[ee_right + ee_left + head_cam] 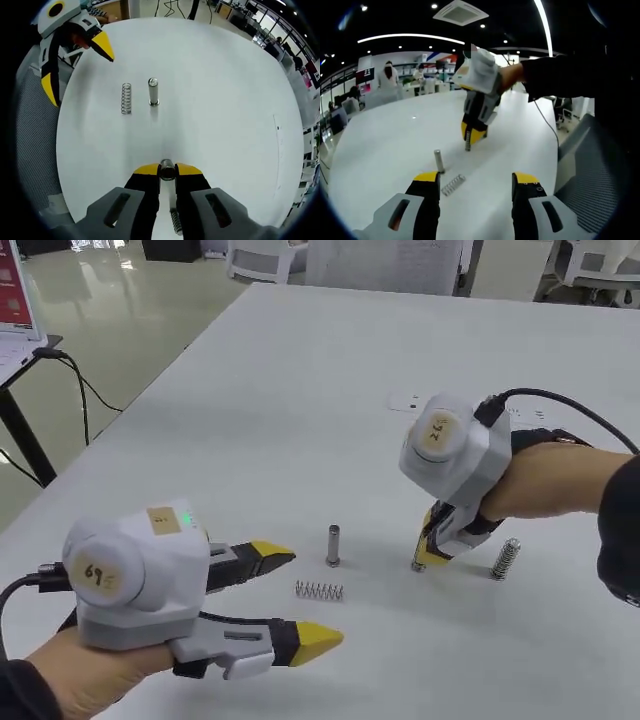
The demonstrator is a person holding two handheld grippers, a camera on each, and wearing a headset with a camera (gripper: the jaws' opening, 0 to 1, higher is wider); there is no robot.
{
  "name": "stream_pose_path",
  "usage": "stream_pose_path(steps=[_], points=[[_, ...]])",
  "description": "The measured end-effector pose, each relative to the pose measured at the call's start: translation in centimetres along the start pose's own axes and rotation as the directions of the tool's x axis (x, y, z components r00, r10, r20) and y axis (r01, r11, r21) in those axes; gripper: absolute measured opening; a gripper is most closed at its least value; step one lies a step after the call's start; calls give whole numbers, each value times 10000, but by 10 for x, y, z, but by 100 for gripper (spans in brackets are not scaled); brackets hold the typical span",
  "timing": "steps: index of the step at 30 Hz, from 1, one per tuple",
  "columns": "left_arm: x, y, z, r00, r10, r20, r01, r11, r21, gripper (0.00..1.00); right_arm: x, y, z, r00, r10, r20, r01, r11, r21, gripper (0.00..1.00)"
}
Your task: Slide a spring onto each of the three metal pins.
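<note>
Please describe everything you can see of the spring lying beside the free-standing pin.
The spring is a small silvery wire coil, metal by its look. It lies on its side on the white table, close to the upright pin but apart from it. The left gripper has its open jaws pointed at it without touching.

My right claw (428, 555) covers most of the pin (167, 171) it grips; below it, my jaws half hide a spring (175, 222).
</note>
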State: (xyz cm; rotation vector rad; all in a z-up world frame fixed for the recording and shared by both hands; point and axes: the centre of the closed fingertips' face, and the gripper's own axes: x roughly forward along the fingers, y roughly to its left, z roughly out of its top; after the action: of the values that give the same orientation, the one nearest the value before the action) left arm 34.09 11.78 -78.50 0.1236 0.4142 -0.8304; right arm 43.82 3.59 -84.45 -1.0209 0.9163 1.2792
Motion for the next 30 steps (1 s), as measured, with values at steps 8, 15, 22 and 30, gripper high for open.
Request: stream_pose_path(steps=[8,15,22,30], points=[[0,0,0,10000,6,-15,-6,10000,-4,52,5,-1,-3,10000,19,63,-20,9999,146,8],[1,0,0,10000,0,-33,0,10000,5,52,5,-1,-4,10000,22,92,-24,9998,194,9],[1,0,0,10000,11,-19,-11,10000,-2,52,5,-1,-5,10000,-13,82,12,9999,125,9],[1,0,-2,10000,2,-36,-2,10000,-4,52,6,-1,-4,9999,-26,148,26,10000,25,16]])
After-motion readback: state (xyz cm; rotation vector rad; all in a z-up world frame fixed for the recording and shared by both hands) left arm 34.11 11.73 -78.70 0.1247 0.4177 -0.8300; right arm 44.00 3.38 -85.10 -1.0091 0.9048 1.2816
